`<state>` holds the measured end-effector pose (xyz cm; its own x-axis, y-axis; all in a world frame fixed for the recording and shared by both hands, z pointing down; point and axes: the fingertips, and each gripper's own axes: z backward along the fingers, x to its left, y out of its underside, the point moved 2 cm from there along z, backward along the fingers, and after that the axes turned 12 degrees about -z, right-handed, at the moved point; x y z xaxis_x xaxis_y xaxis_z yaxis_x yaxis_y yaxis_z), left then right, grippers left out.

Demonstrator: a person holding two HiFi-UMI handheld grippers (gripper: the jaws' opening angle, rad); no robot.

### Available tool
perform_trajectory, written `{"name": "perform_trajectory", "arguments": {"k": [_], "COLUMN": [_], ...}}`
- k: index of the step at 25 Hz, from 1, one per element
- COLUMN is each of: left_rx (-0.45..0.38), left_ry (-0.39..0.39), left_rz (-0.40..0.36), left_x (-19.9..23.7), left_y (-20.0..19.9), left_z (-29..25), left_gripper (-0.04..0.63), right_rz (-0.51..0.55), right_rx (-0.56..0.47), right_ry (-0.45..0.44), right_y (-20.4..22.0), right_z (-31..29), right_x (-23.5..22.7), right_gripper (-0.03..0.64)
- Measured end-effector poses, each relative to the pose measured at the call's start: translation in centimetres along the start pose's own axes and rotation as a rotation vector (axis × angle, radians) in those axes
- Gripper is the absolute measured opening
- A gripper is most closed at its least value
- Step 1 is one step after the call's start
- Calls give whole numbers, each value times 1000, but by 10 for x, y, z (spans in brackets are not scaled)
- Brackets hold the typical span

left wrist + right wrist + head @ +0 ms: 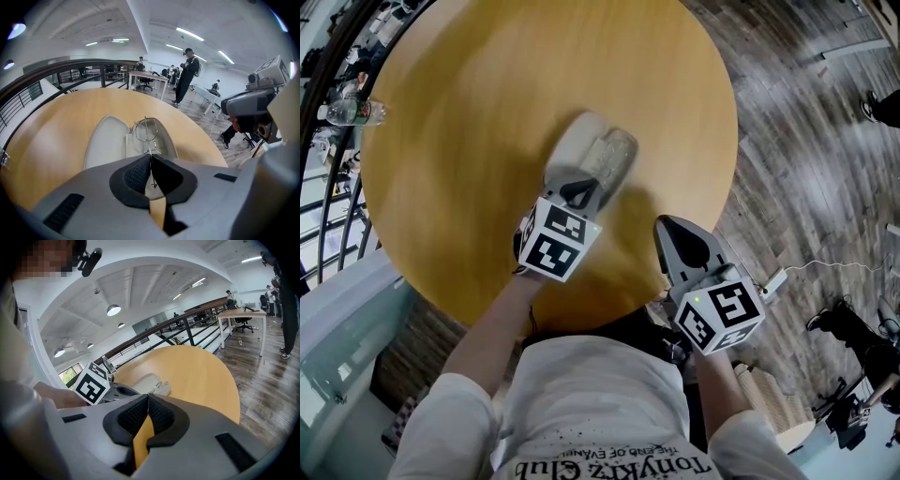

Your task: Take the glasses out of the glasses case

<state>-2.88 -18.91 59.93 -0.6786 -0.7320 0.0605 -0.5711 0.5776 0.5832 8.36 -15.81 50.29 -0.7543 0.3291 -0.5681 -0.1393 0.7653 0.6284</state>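
A pale grey glasses case (581, 150) lies open on the round wooden table (469, 141), its two halves spread flat. In the left gripper view thin wire-framed glasses (146, 130) rise from the case (105, 143), one lens standing above the right half. My left gripper (151, 157) is shut on the glasses' thin metal frame, just at the near end of the case (580, 194). My right gripper (148, 400) is shut with nothing in it, and hovers over the table's near right edge (679, 232), apart from the case (146, 382).
A water bottle (352, 112) lies at the table's far left edge, beside a black railing (328, 187). Wood floor (806, 141) surrounds the table on the right. A standing person (186, 75) and desks are far behind the table.
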Motion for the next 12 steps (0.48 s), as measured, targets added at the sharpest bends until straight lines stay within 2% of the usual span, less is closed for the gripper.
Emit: {"name": "perform_trajectory", "arguments": {"k": [12], "left_rx": [-73], "left_ry": [-19], "left_rz": [-1], "left_x": [-22], "left_y": [-11], "left_z": [44], "left_gripper": [32], "right_rz": [33], "right_rx": [-50], "right_ry": [-11], "right_y": [-4], "right_z": [29], "right_x": [22], "right_gripper": [25]}}
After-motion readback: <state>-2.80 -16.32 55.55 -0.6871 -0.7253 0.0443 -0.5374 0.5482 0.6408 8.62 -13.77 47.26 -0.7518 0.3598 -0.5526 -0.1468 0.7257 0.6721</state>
